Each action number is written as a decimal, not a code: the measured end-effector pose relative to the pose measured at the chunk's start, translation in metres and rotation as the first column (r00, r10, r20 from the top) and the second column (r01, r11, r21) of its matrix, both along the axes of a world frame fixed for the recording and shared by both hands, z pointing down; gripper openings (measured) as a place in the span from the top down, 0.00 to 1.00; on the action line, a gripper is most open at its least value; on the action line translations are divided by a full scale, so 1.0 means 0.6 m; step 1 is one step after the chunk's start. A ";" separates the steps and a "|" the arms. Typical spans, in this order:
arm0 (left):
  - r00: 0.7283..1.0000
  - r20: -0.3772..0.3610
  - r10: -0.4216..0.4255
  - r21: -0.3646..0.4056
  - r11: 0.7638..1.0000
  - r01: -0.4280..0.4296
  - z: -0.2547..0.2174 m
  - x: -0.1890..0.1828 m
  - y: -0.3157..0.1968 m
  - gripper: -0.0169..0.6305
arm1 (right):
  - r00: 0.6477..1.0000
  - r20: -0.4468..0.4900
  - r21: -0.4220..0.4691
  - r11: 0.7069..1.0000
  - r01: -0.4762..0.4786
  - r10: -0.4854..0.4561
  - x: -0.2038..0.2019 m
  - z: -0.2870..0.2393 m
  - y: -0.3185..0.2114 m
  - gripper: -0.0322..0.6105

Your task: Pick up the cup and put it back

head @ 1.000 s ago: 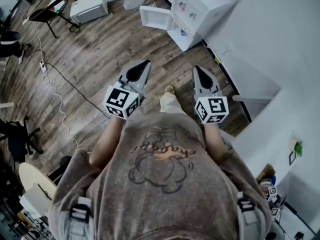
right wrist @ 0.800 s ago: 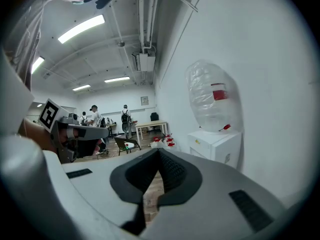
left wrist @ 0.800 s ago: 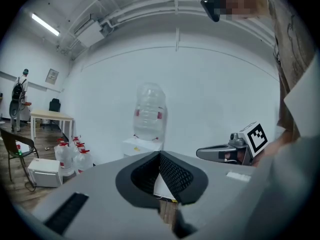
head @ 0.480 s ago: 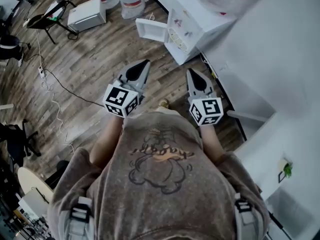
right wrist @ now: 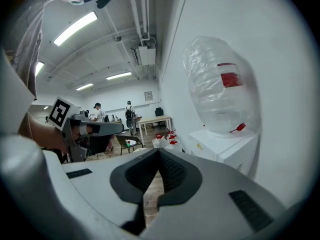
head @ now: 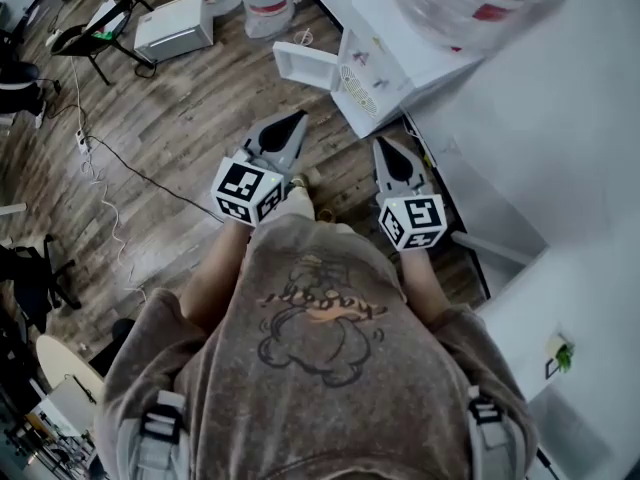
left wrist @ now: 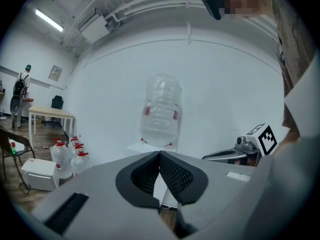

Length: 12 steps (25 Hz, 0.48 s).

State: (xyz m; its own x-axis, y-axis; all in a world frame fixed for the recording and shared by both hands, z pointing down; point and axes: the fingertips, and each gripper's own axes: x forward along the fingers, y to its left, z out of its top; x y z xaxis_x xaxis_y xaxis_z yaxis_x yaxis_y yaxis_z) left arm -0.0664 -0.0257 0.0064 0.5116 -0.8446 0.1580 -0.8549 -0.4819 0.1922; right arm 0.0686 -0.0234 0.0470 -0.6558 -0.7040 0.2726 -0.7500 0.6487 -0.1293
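The cup cannot be seen in any view.

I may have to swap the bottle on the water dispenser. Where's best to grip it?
Probably its ridged middle, the left hand-held gripper on one flank and the right hand-held gripper on the other, coming from the front: the bottle stands upside down, neck in the dispenser, wall behind. Its body looks too wide for one pair of jaws.
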 end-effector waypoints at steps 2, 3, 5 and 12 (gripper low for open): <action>1.000 0.005 0.018 -0.004 1.000 -0.018 0.004 -0.007 -0.027 0.97 | 1.000 -0.003 -0.002 1.000 -0.013 0.013 -0.008 0.004 -0.020 0.95; 1.000 0.005 0.028 -0.006 1.000 -0.028 0.005 -0.011 -0.041 0.97 | 1.000 -0.005 -0.005 1.000 -0.021 0.021 -0.012 0.005 -0.031 0.95; 0.999 0.007 0.050 -0.011 0.999 -0.050 0.009 -0.022 -0.068 0.97 | 0.999 -0.006 -0.013 0.999 -0.036 0.036 -0.023 0.009 -0.051 0.95; 0.994 -0.001 0.112 -0.002 0.994 -0.112 0.041 -0.062 -0.161 0.97 | 0.996 -0.021 -0.032 0.996 -0.083 0.083 -0.061 0.040 -0.113 0.95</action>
State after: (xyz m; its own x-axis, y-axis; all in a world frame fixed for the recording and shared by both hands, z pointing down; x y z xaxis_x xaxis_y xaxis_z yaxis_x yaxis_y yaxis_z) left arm -0.1034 -0.1225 0.0311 0.6028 -0.7818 0.1595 -0.7957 -0.5739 0.1939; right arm 0.0319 -0.0914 0.0712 -0.5900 -0.7461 0.3087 -0.8036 0.5798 -0.1345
